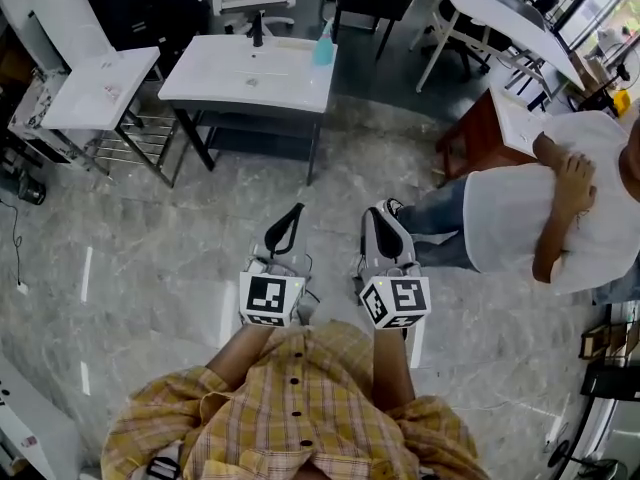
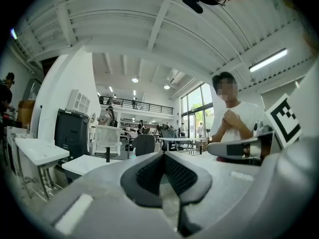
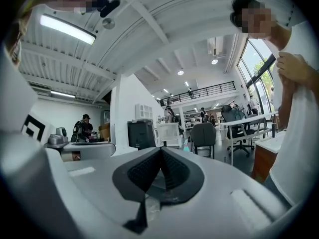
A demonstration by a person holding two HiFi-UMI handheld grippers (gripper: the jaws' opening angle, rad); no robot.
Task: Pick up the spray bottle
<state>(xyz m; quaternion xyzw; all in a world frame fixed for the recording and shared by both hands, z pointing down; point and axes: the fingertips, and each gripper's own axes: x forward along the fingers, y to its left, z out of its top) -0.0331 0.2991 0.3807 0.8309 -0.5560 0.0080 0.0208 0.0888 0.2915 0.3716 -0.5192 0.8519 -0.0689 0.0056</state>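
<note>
Left hand-held gripper (image 1: 292, 218) and right hand-held gripper (image 1: 384, 211) are closed and empty, well apart from the pale-blue plastic spray bottle (image 1: 322, 48) on the white counter (image 1: 230, 73). Best to approach level and open the jaws first.

Side by side and level, the left gripper (image 1: 296, 213) and right gripper (image 1: 384, 209) point forward, each with jaws pressed together on nothing. Behind them, the left forearm (image 1: 243, 351) and right forearm (image 1: 390, 366) run back toward the body.
</note>
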